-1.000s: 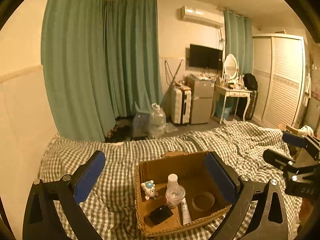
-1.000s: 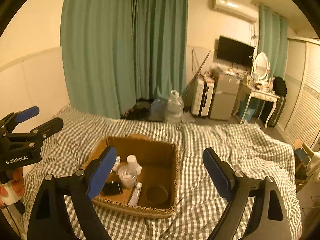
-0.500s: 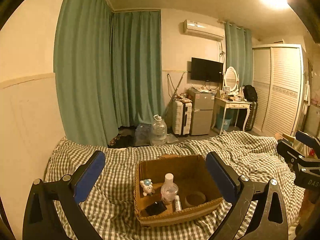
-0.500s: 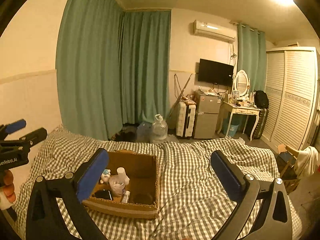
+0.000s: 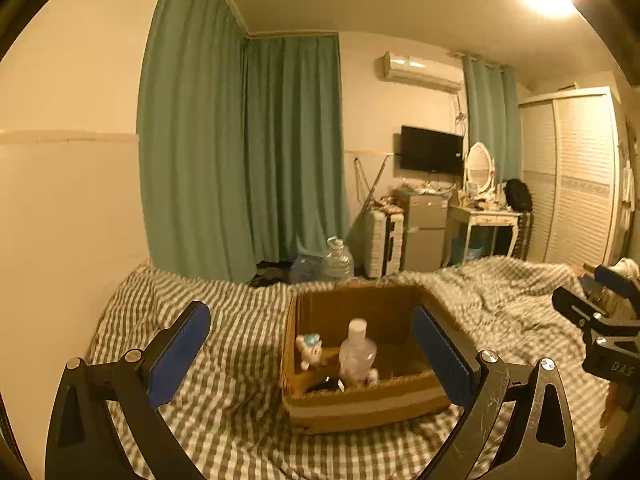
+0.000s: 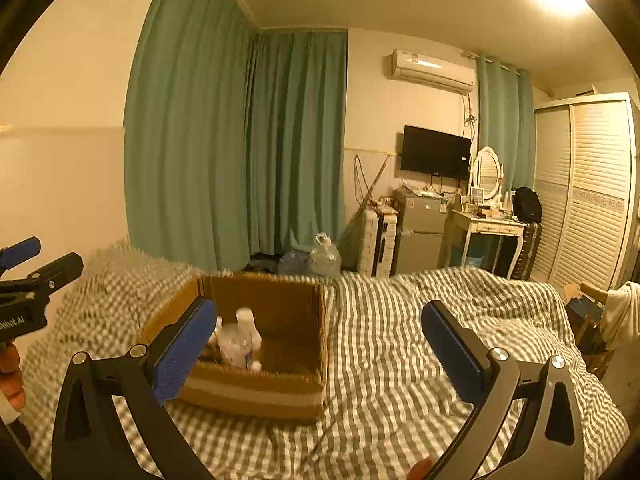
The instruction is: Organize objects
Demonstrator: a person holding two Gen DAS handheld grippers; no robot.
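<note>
An open cardboard box (image 5: 360,404) lies on the checked bed cover. It holds a clear bottle with a white cap (image 5: 357,350), a small white toy figure (image 5: 310,350) and a dark object (image 5: 326,385). My left gripper (image 5: 310,320) hangs open just short of the box, its blue pads wide apart and bare. In the right wrist view the box (image 6: 256,392) sits low left with the bottle (image 6: 240,340) showing inside. My right gripper (image 6: 320,312) is open and holds nothing, over the cover to the right of the box. Each gripper shows at the edge of the other's view.
The bed cover (image 6: 400,360) spreads rumpled to the right of the box. A pale wall (image 5: 60,240) runs along the bed's left side. Beyond the bed's foot stand green curtains (image 5: 240,160), water jugs (image 5: 338,260), a suitcase, a small fridge, a dressing table and a wardrobe (image 6: 592,200).
Both grippers have sunk, so the box is seen from lower and more side-on. The right gripper's jaws have spread wider. In the right wrist view the box has shifted left.
</note>
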